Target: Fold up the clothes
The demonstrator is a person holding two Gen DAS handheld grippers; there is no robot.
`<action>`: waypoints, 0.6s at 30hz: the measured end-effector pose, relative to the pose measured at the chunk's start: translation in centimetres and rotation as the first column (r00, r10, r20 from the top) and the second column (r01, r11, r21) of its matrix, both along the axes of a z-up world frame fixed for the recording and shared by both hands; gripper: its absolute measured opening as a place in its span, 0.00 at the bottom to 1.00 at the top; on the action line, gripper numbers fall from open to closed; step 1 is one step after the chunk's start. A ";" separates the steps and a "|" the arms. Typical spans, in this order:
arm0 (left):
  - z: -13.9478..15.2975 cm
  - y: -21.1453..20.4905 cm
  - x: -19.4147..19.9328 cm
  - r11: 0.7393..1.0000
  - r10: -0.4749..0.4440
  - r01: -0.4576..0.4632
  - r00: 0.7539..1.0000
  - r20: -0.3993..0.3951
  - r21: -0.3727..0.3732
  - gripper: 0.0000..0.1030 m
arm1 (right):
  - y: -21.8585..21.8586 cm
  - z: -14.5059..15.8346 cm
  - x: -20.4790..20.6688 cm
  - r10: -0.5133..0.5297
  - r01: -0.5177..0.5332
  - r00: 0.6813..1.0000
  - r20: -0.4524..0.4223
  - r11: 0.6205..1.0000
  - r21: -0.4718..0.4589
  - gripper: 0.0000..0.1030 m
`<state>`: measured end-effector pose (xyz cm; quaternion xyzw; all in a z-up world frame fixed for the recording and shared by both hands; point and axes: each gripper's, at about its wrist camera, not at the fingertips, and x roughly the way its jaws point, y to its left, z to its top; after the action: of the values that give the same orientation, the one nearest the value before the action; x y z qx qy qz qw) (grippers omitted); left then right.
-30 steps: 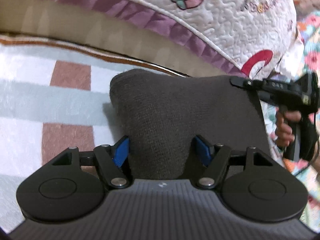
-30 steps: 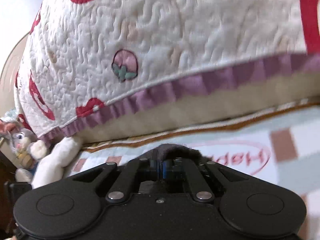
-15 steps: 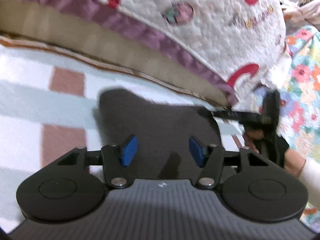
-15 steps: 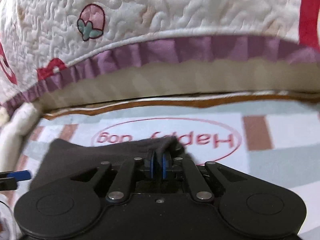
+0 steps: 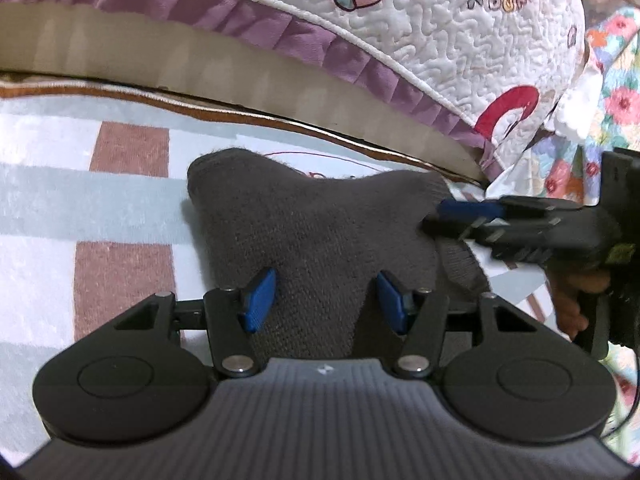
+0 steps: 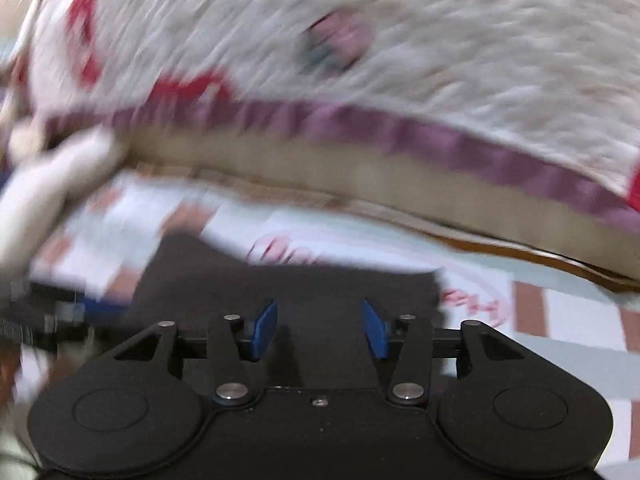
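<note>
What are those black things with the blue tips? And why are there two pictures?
They are two hand-held grabbing tools. A person holds one in each hand, and each has a small camera looking along its claw. One picture is from the left claw, the other, blurry one from the right claw. Both claws are open, gripping nothing. Under them a dark grey knitted garment lies on a checked blanket, by a strawberry quilt. The left view also shows the hand with the right tool.

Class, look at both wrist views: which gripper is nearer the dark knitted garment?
Neither clearly. The left gripper is open over the garment; the right gripper is open over its other end.
</note>
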<state>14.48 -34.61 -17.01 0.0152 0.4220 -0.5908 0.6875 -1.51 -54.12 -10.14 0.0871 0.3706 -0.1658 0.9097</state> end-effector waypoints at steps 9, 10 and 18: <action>0.1 4.9 2.2 0.990 0.101 -0.072 0.961 -0.258 0.120 0.58 | -2.8 -2.7 0.6 -0.132 0.119 0.982 -0.136 0.988 -0.100 0.16; -0.6 4.9 2.4 0.989 0.100 -0.061 0.948 -0.302 0.137 0.58 | -3.4 -2.6 0.1 -0.153 0.143 0.979 -0.134 0.987 -0.079 0.24; -3.2 4.4 1.6 0.974 0.122 -0.046 0.931 -0.345 0.220 0.76 | -9.7 -4.1 -12.3 -0.533 0.308 0.834 0.142 0.664 0.682 0.47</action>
<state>16.09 -30.21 -20.17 -0.0384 0.5993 -0.5061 0.6190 -13.78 -63.80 -14.25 0.4988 0.2155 -0.2228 0.8094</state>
